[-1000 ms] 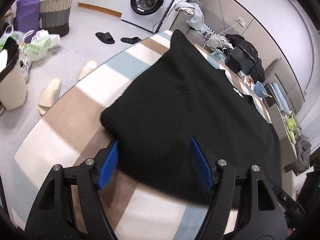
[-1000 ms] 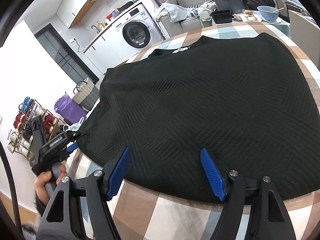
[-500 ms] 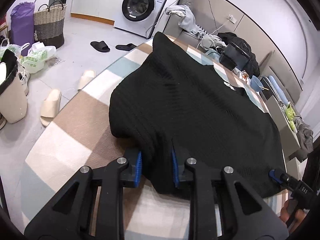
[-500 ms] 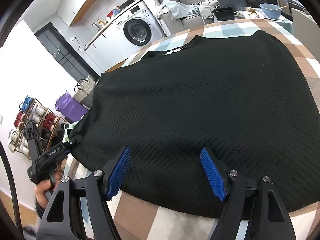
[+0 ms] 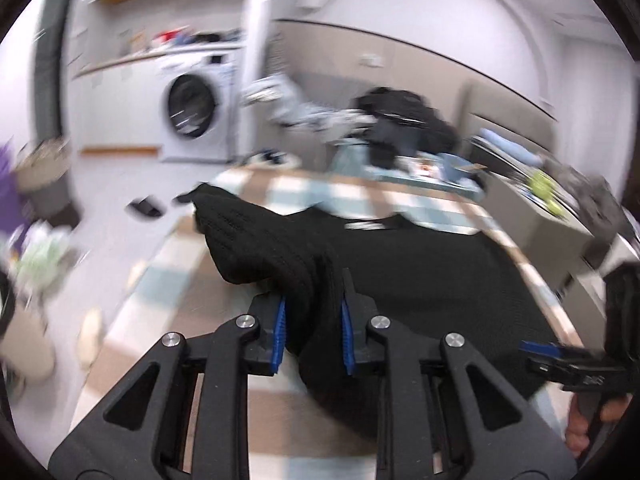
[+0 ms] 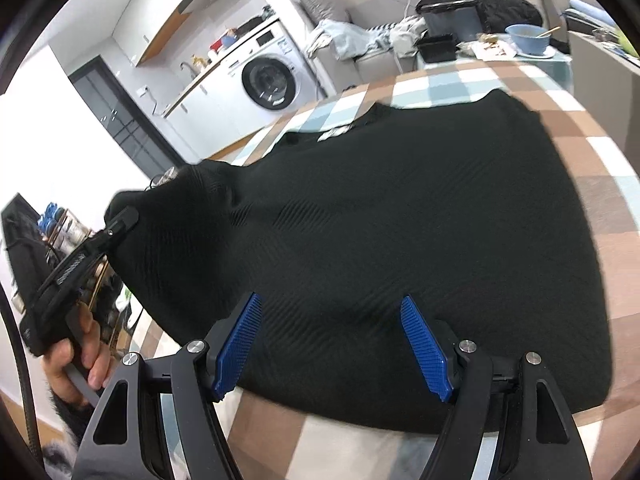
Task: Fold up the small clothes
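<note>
Lifted since before, left tongs grip sweater, collar far.

Left gripper: fingers closed from wide open onto the near-left corner of the black sweater, then raised and rolled. Corner now lifted clear of the tabletop, pulled up into a ridge. Sweater's left edge, flat before, now bunched and drawn inward, baring more checked cloth there.
</note>
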A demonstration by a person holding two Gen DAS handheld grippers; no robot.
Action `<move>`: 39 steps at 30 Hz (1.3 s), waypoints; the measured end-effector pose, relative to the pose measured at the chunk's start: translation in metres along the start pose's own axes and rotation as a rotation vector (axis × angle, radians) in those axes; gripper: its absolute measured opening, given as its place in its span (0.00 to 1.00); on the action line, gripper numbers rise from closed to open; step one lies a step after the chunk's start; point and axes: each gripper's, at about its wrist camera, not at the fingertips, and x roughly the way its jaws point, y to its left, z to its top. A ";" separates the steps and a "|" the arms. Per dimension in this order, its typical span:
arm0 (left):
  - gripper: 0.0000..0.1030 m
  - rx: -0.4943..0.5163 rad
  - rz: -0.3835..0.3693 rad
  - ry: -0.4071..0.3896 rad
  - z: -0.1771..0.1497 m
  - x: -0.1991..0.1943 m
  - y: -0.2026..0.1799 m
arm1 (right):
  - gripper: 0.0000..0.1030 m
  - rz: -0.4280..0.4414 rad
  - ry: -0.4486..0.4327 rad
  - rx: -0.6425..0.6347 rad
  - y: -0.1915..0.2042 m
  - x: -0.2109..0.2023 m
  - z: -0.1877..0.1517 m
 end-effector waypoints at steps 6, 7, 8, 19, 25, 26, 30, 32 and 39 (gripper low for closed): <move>0.17 0.253 -0.229 0.095 -0.016 0.027 -0.101 | 0.72 -0.033 -0.045 0.061 -0.027 -0.016 0.010; 0.17 0.270 -0.260 0.115 -0.021 0.033 -0.112 | 0.72 -0.039 -0.050 0.068 -0.030 -0.019 0.010; 0.21 0.298 -0.307 0.159 -0.029 0.040 -0.122 | 0.72 -0.044 -0.054 0.075 -0.034 -0.021 0.011; 0.71 0.155 -0.419 0.189 -0.046 0.013 -0.074 | 0.72 0.102 0.012 0.153 -0.040 -0.001 0.026; 0.72 -0.057 -0.283 0.243 -0.034 0.035 0.003 | 0.29 0.071 0.076 0.137 -0.025 0.032 0.024; 0.72 -0.089 -0.274 0.257 -0.034 0.040 0.013 | 0.16 0.066 0.089 0.130 -0.022 0.035 0.023; 0.72 -0.111 -0.253 0.270 -0.035 0.045 0.029 | 0.07 0.213 -0.014 0.106 -0.006 -0.001 0.023; 0.72 -0.092 -0.249 0.257 -0.035 0.043 0.031 | 0.07 0.249 -0.047 0.105 -0.004 -0.021 0.020; 0.72 -0.005 -0.255 0.305 -0.043 0.058 0.007 | 0.11 -0.071 0.113 0.105 -0.031 0.000 -0.007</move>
